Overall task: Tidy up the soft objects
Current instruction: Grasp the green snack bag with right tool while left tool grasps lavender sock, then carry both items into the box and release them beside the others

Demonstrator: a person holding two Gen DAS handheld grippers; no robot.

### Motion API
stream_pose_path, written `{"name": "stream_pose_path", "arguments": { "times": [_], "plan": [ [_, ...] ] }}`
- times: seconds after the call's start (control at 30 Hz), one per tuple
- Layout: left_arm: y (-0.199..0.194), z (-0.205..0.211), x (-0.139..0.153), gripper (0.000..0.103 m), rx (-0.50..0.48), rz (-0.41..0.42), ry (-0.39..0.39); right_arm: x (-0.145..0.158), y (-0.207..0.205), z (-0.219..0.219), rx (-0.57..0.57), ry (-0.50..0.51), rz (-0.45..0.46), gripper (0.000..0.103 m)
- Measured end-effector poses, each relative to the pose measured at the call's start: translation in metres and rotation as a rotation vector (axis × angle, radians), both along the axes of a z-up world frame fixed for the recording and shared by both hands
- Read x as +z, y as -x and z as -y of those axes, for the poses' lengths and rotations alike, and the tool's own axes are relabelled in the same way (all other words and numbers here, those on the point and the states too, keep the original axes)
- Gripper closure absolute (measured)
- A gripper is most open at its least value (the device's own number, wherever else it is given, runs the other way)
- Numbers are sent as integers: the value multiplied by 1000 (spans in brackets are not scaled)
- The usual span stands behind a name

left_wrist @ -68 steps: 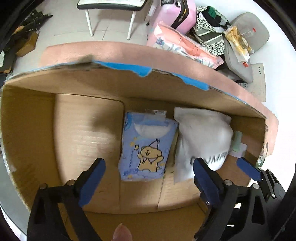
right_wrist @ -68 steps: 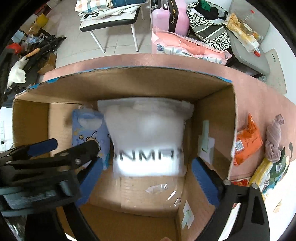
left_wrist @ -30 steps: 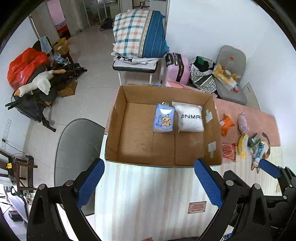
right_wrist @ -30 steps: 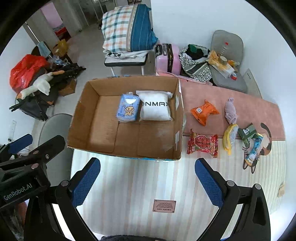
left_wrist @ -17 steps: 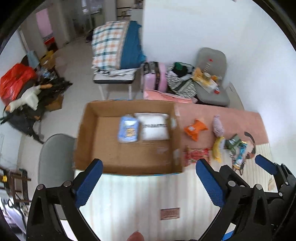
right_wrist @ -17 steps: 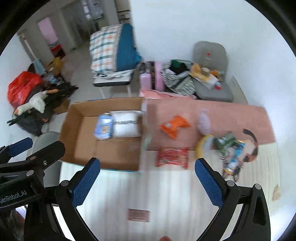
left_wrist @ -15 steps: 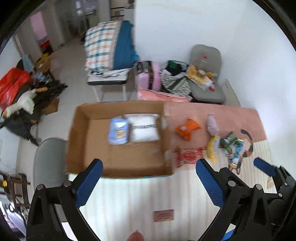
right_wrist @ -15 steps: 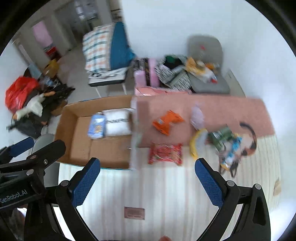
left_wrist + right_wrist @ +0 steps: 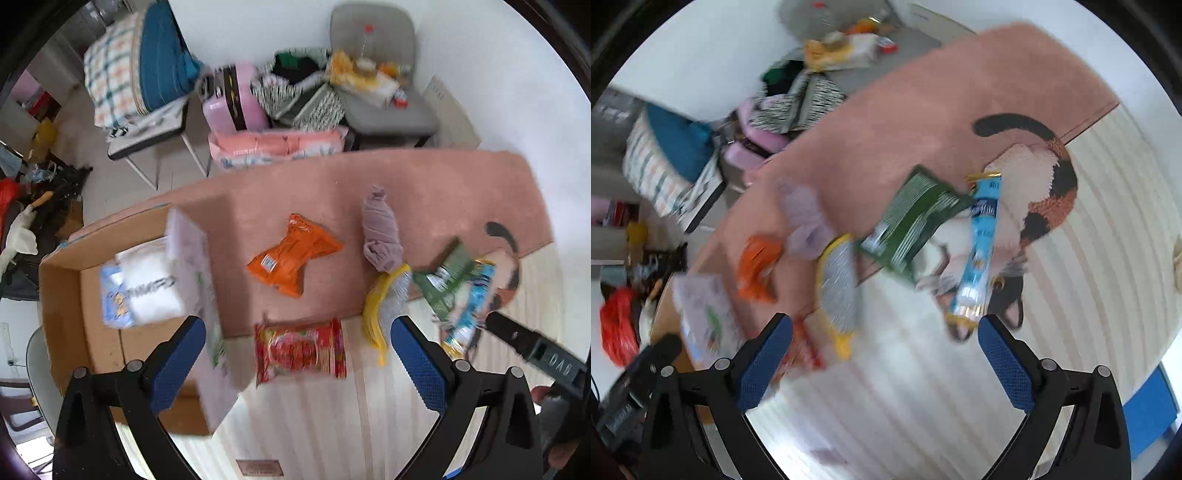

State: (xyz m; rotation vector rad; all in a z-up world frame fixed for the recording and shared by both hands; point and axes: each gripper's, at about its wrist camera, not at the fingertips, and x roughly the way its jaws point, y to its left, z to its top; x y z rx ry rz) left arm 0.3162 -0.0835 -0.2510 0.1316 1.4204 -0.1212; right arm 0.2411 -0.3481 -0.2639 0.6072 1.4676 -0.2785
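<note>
A cardboard box [image 9: 62, 291] at the left holds a blue tissue pack [image 9: 112, 299] and a white pillow pack [image 9: 153, 286]. On the pink mat [image 9: 314, 184] lie an orange packet [image 9: 291, 254] and a mauve rolled cloth [image 9: 382, 232]. A red snack packet [image 9: 301, 349], a yellow-edged pouch [image 9: 384, 306], a green packet [image 9: 447, 277] and a light blue stick pack [image 9: 471, 299] lie near the mat's front edge. My left gripper [image 9: 299, 358] is open and empty, high above the red packet. My right gripper [image 9: 886, 358] is open and empty, above the yellow pouch [image 9: 838, 284], green packet [image 9: 916, 221] and blue stick pack [image 9: 980, 251].
A striped cream surface [image 9: 325, 424] lies in front, with a cat-shaped mat [image 9: 1038, 177] at the right. Behind the table stand a grey chair [image 9: 384, 74] with clutter, a pink suitcase [image 9: 232, 107], and a stool with folded bedding [image 9: 140, 74].
Both grippers have swung right and come lower, away from the box and toward the loose packets. The right wrist view has tilted and is blurred. Both stay open and empty.
</note>
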Motion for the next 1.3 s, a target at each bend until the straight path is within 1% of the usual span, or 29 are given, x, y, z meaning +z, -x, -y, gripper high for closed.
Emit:
{"name": "stream_pose_path", "arguments": {
  "times": [0.03, 0.07, 0.1, 0.17, 0.3, 0.33, 0.37, 0.4, 0.43, 0.47, 0.5, 0.57, 0.63, 0.67, 0.73, 0.77, 0.8, 0.83, 0.87, 0.9, 0.93, 0.97, 1.03, 1.13, 1.23, 1.27, 1.3],
  "plan": [
    [-6, 4, -7, 0, -8, -10, -4, -12, -9, 7, -11, -8, -19, 4],
    [-20, 12, -22, 0, -19, -42, -23, -31, -21, 17, -31, -32, -45, 5],
    [-29, 18, -32, 0, -23, -63, -38, -42, -27, 21, -43, -40, -65, 9],
    [-47, 27, -51, 0, -36, -116, -31, -68, -43, 32, -61, -70, -105, 11],
    [-70, 38, -77, 1, -47, -154, -75, -105, -63, 38, -58, -88, -165, 12],
    [-75, 40, -80, 1, -47, -165, -65, -115, -68, 38, -59, -94, -180, 15],
    [-80, 44, -86, 1, -45, -196, -36, -121, -71, 37, -57, -96, -194, 17],
    [-83, 48, -91, 1, -40, -218, -16, -130, -72, 37, -56, -96, -214, 22],
    [-87, 52, -94, 1, -39, -238, 7, -136, -74, 35, -52, -99, -227, 28],
    [-91, 59, -101, 1, -36, -270, 32, -143, -76, 34, -43, -104, -239, 31],
    [-94, 65, -106, 1, -34, -287, 44, -148, -77, 33, -33, -105, -249, 37],
    [-102, 79, -120, 1, -43, -337, 61, -152, -79, 32, -6, -99, -252, 38],
    [-106, 91, -133, 1, -52, -372, 65, -154, -82, 29, 27, -78, -251, 42],
    [-108, 98, -143, 1, -51, -395, 65, -154, -83, 28, 36, -75, -253, 42],
    [-109, 105, -155, 2, -52, -418, 65, -156, -85, 26, 53, -68, -256, 44],
    [-110, 109, -161, 10, -55, -425, 60, -156, -88, 24, 67, -58, -258, 44],
    [-111, 113, -166, 22, -59, -432, 55, -157, -90, 21, 82, -49, -260, 45],
    [-112, 116, -170, 29, -61, -439, 52, -156, -92, 18, 94, -39, -262, 46],
    [-111, 118, -175, 47, -62, -452, 43, -156, -95, 12, 106, -23, -263, 48],
    [-110, 119, -176, 55, -62, -447, 29, -157, -98, 6, 113, -11, -265, 51],
    [-109, 121, -172, 63, -69, -418, 31, -157, -100, 3, 116, -6, -264, 53],
    [-108, 123, -171, 66, -77, -413, 32, -157, -102, 0, 123, -1, -260, 55],
    [-104, 123, -166, 67, -78, -400, 35, -154, -103, -3, 129, 8, -250, 66],
    [-93, 115, -147, 67, -85, -348, 46, -147, -100, -6, 138, 9, -230, 69],
    [-78, 99, -119, 67, -78, -294, 92, -135, -99, -12, 159, 14, -202, 70],
    [-71, 89, -105, 67, -75, -266, 104, -128, -98, -17, 167, 15, -190, 70],
    [-65, 85, -97, 67, -76, -249, 113, -119, -95, -20, 178, 14, -175, 70]
  ]
}}
